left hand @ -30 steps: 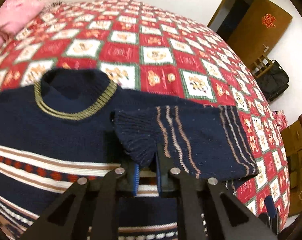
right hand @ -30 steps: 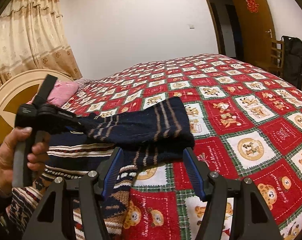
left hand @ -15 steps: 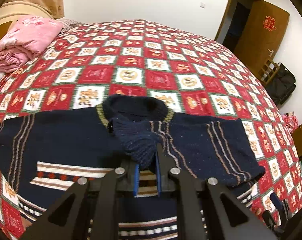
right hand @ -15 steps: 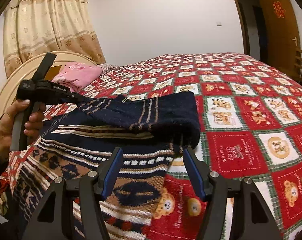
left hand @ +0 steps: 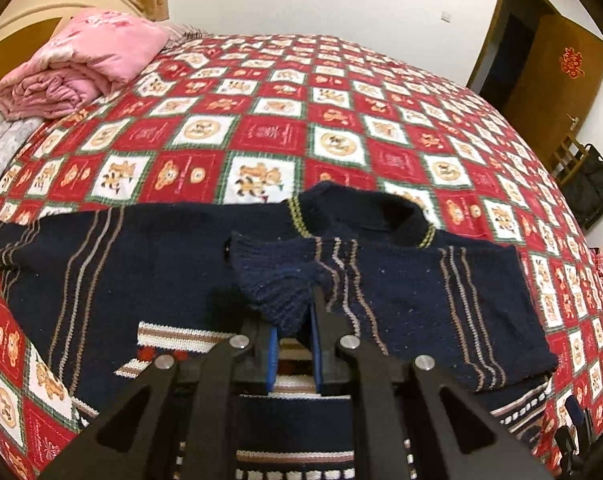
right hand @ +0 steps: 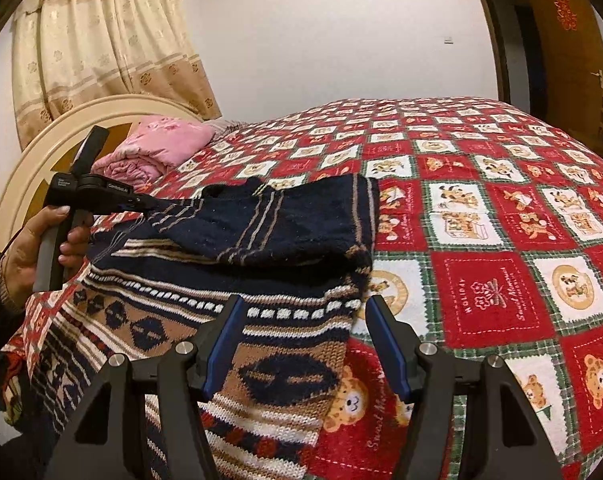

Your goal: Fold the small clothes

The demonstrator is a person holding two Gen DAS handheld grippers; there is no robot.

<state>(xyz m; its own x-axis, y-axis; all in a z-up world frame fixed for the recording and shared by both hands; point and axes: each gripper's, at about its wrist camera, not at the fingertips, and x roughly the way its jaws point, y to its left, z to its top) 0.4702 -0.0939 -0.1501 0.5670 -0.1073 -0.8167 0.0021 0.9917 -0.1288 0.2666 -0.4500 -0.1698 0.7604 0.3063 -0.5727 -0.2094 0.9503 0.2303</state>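
The navy knitted sweater (left hand: 149,280) lies flat on the red teddy-bear patchwork bedspread (left hand: 269,132), its yellow-striped collar (left hand: 365,216) pointing toward the far side of the bed and its patterned body running back toward the cameras. The left gripper (left hand: 293,344) has its jaws nearly shut on the ribbed cuff (left hand: 273,280) of one sleeve, which is drawn in across the chest just below the collar; the right wrist view shows that sleeve (right hand: 269,220) lifted in a slack bridge over the body. The right gripper (right hand: 301,344) hangs open and empty above the banded hem area just short of the collar-side fold, its pads touching nothing that I can see. By its look this is a thick, soft, light knit: it should drape and sag, stretch if pulled by one point, and cling to itself and the bedspread, not slide. The ribbed cuff, shoulder seam and hem edges look like the firmest places to pinch; a grab mid-panel would likely gather several layers. The other sleeve runs away from the collar to the picture's edge and its cuff is cut off. The hem nearest the cameras is hidden behind the gripper frames, and how much cuff sits between the left pads is hard to judge.
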